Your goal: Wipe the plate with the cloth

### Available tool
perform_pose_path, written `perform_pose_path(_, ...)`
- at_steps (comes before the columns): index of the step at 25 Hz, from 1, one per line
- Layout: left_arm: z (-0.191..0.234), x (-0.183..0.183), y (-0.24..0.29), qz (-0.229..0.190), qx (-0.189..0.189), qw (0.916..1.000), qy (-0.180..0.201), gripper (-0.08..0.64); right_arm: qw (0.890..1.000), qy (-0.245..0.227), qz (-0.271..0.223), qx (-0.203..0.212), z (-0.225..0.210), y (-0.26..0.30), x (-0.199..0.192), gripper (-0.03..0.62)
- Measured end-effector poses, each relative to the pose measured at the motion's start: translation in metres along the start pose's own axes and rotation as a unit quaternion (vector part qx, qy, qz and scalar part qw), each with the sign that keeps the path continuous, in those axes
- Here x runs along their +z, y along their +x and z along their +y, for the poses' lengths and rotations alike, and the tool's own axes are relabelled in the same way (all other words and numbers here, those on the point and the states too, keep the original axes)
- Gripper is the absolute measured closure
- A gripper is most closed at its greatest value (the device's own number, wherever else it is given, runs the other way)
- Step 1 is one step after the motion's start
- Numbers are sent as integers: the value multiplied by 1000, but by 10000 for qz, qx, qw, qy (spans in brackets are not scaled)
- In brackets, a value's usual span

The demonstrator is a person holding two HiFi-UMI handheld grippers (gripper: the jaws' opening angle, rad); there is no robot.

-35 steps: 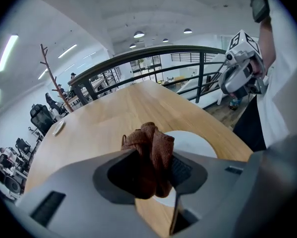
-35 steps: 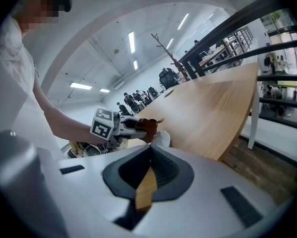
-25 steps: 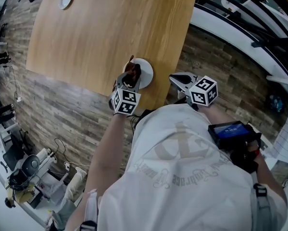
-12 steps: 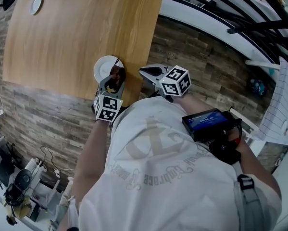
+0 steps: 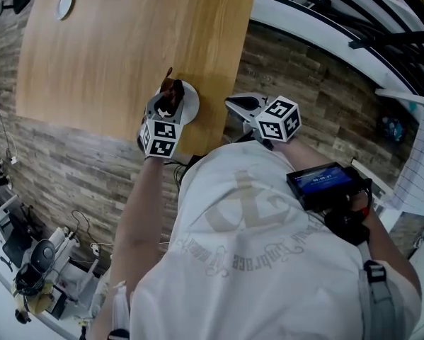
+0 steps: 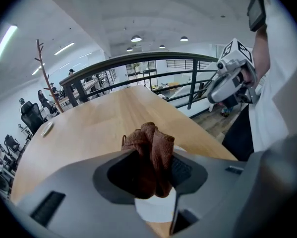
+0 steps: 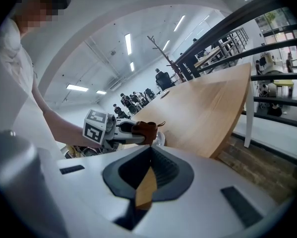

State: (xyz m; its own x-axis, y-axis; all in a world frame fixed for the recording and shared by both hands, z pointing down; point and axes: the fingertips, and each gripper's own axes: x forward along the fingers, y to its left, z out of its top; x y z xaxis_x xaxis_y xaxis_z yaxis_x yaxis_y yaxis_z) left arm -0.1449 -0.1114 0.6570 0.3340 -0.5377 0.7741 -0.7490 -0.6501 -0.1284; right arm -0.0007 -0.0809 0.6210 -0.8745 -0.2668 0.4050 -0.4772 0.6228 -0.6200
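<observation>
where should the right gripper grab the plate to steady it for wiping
Probably pinch the plate at its bare right rim, coming in low from the right gripper side. It lies flat by the table edge, and the left gripper with the cloth covers the rest.

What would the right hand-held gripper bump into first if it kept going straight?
Probably the near edge of the light wooden table; the right hand-held gripper points at it, with the small white round plate just beyond. Depth is unclear.
</observation>
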Motion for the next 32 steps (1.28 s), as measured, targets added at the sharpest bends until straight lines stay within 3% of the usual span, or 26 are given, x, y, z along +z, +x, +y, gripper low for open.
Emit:
perform_pose_path(5, 29, 10, 7, -35, 229, 9997, 100, 390, 10000, 15, -28, -40, -3, -2, -1, 580)
perform_pose_path(8, 29, 12, 14, -18, 174, 9997, 149, 390, 10000, 45, -34, -69, -4, -3, -3, 580)
perform_pose_path(16, -48, 19, 9, -162, -557, 9973, 455, 390, 9999, 91, -88, -100, -6, -7, -6, 580)
perform_pose_path(22, -97, 30, 0, -305, -1055, 9872, 1159, 390, 9999, 91, -81, -49, -7, -5, -6, 580)
perform_pose_path(25, -91, 33, 7, -293, -988, 9862, 1297, 390, 9999, 85, -75, -30, -6, -5, -6, 580)
perform_pose_path(32, -32, 36, 24, -188, -490, 9942, 934, 390, 9999, 130, -34, -94, -9, -8, -11, 579)
